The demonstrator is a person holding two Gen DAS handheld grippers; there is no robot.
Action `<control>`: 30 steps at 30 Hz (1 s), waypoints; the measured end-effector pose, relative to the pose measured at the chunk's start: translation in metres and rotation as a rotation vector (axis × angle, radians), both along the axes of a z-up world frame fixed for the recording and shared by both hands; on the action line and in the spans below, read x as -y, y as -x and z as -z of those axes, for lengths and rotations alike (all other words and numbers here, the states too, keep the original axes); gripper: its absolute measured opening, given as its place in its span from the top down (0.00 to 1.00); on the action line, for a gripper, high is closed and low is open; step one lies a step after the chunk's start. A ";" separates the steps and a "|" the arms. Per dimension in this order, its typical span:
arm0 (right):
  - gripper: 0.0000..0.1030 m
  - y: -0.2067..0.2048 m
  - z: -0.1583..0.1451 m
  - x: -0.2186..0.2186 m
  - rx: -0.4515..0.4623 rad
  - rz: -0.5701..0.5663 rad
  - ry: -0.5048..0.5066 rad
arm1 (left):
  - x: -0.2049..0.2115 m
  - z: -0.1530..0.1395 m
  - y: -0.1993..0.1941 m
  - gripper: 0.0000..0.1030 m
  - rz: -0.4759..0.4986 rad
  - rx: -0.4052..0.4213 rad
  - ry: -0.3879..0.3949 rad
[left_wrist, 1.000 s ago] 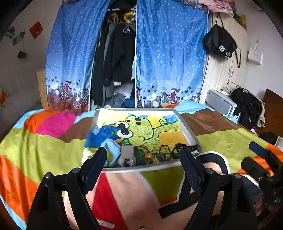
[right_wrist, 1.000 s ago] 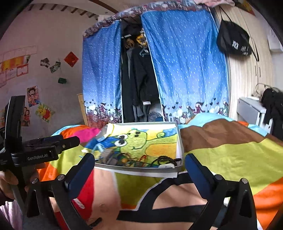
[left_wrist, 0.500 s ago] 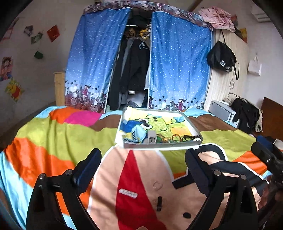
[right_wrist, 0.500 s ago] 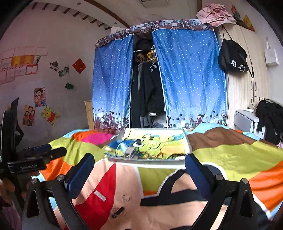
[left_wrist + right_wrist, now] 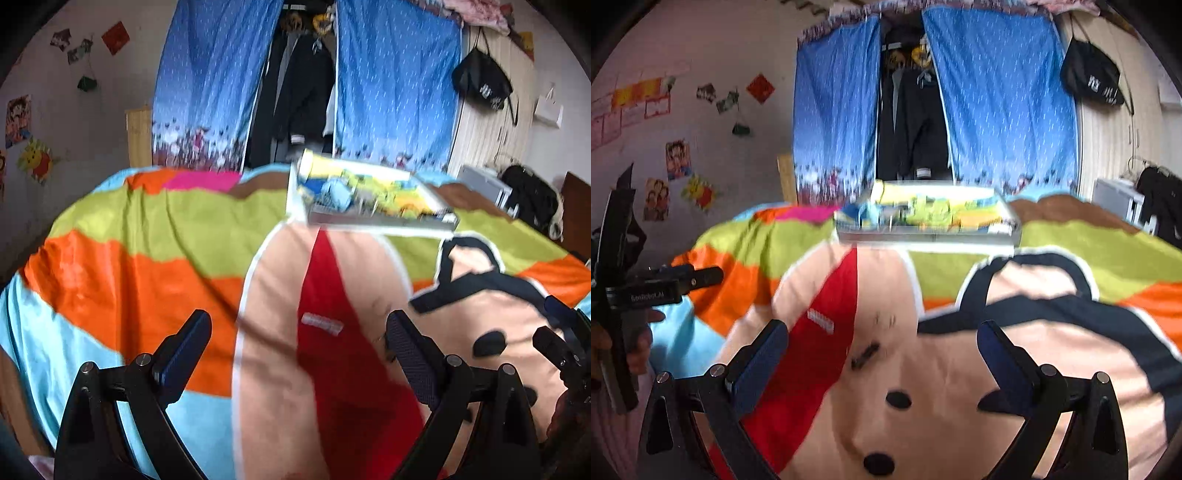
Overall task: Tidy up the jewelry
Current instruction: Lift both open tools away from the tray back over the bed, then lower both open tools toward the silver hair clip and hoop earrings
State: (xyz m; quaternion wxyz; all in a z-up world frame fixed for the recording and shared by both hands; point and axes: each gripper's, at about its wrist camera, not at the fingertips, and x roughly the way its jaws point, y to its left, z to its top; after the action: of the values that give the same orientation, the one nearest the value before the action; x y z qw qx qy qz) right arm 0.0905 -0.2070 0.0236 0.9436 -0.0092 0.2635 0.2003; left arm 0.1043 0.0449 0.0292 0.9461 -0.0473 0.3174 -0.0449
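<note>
Bedspread (image 5: 147, 236) carries the tray (image 5: 927, 230); both grippers (image 5: 297, 347) (image 5: 881, 349), jaws wide and empty, hover well short of it; blurred jewelry risks a mis-grab.

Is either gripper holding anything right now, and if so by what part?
Nothing is held. The left gripper and right gripper are both open and empty above the blanket.

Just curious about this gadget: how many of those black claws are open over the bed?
2. The left claw hangs open over the blanket; the right claw is open beside it. Neither holds anything.
</note>
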 end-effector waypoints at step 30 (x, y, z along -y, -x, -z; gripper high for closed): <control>0.00 -0.053 0.103 -0.007 -0.303 -0.038 0.068 | 0.002 0.085 -0.046 0.10 0.151 -0.217 -0.004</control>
State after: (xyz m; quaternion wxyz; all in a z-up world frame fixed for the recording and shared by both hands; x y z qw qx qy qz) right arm 0.1436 -0.1997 -0.0798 0.8882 -0.0158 0.4092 0.2081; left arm 0.1498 0.0428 -0.0556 0.9002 -0.0259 0.4206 -0.1100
